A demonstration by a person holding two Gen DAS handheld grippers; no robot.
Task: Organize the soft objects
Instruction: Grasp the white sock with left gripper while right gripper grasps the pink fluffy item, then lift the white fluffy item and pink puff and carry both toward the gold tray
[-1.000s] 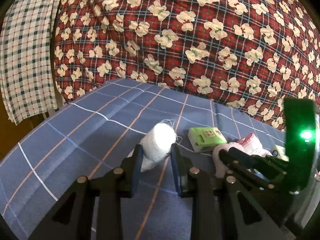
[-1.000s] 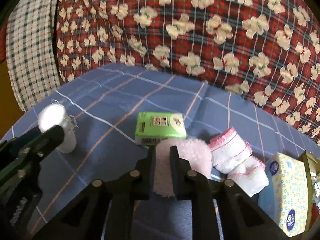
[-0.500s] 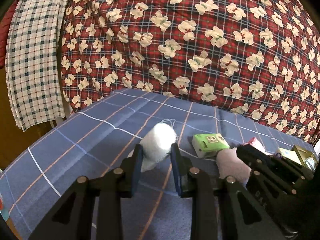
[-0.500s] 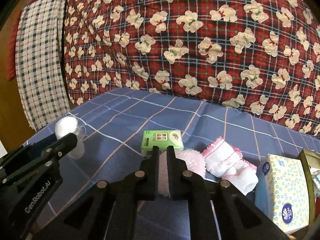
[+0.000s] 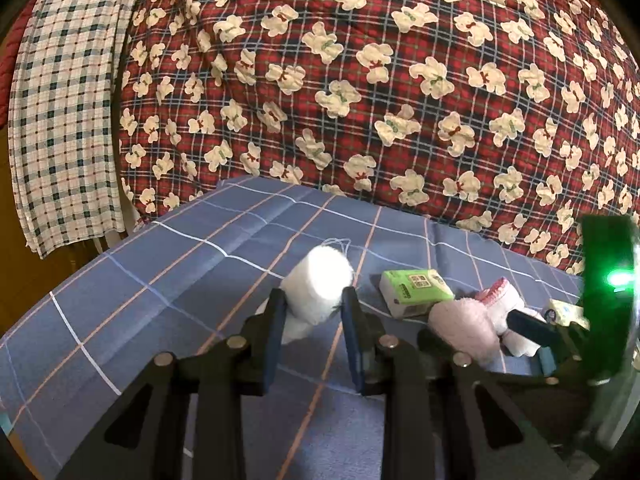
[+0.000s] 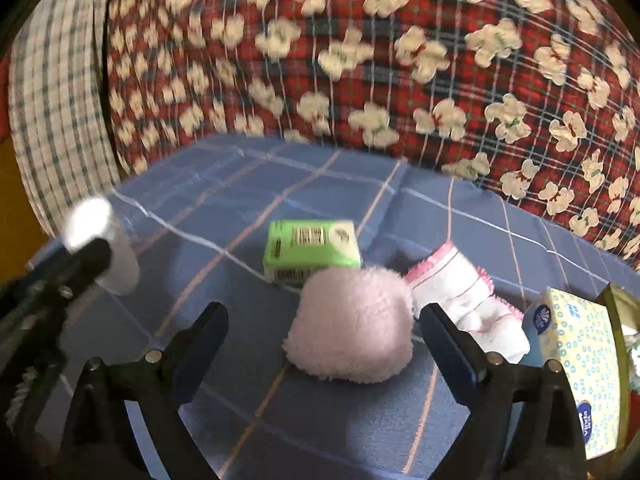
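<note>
Left hand-held gripper (image 5: 312, 308) is pinching the white roll (image 5: 318, 286). Right hand-held gripper (image 6: 324, 326) is spread wide around the pink fluffy ball (image 6: 352, 342), resting on the bed (image 6: 248, 184) near the green pack (image 6: 310, 250). Sorting looks barely underway.

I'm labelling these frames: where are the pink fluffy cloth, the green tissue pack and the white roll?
pink fluffy cloth (image 6: 352, 340), right wrist view, middle of its top
green tissue pack (image 6: 310, 246), right wrist view, top face
white roll (image 5: 320, 290), left wrist view, bright end
</note>
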